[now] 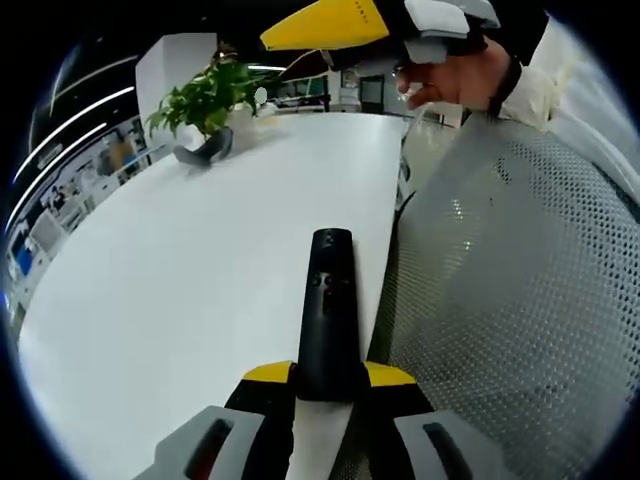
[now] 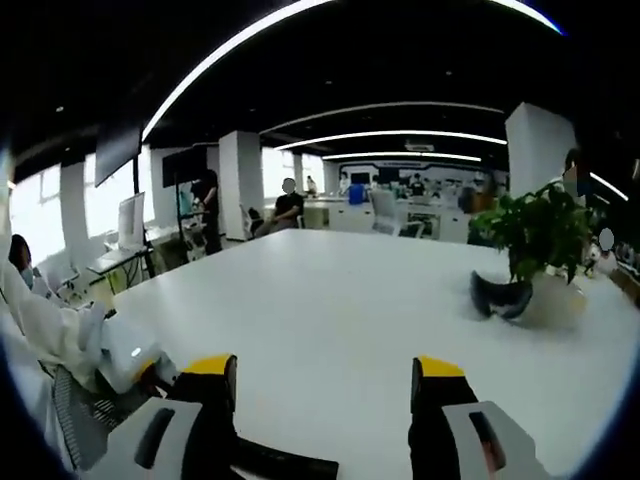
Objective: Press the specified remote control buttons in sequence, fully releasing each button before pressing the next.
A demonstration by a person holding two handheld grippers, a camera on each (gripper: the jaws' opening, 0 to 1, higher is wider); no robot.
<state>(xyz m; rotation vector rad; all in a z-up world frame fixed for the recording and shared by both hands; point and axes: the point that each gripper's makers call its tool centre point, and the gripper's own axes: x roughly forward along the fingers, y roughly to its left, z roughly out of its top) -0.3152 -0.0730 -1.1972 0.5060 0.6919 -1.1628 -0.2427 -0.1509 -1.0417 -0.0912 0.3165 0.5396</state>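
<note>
In the left gripper view, a white table [image 1: 200, 260] stretched away from the camera, and at its far left end stood a potted plant [image 1: 205, 100] with a dark curved object [image 1: 205, 148] lying just beside its pot. Nearer the middle, the left gripper [image 1: 328, 385] rose from the bottom edge with its yellow-tipped jaws drawn narrow around the near end of a black remote control [image 1: 328, 310]. The remote pointed forward along the jaws, its button face turned up, above the right edge of the table. To the right of it lay the grey mesh of a chair [image 1: 500, 300], close against the table's edge. At the top right, a person's hand [image 1: 455, 78] held the right gripper [image 1: 330, 25], whose yellow jaw pointed left over the table; from this angle its opening could not be told.

In the right gripper view, a person in white clothing [image 2: 45, 330] sat at the far left, next to the table edge. The right gripper [image 2: 325, 385] stood at the bottom centre with its two jaws set wide apart and nothing between them, over the bare white table [image 2: 330, 300]. A dark strip crossed the bottom edge near the left jaw; what it was could not be told. Farther right, the potted plant [image 2: 540, 235] stood on the table with the dark curved object [image 2: 500, 297] touching its base.
</note>
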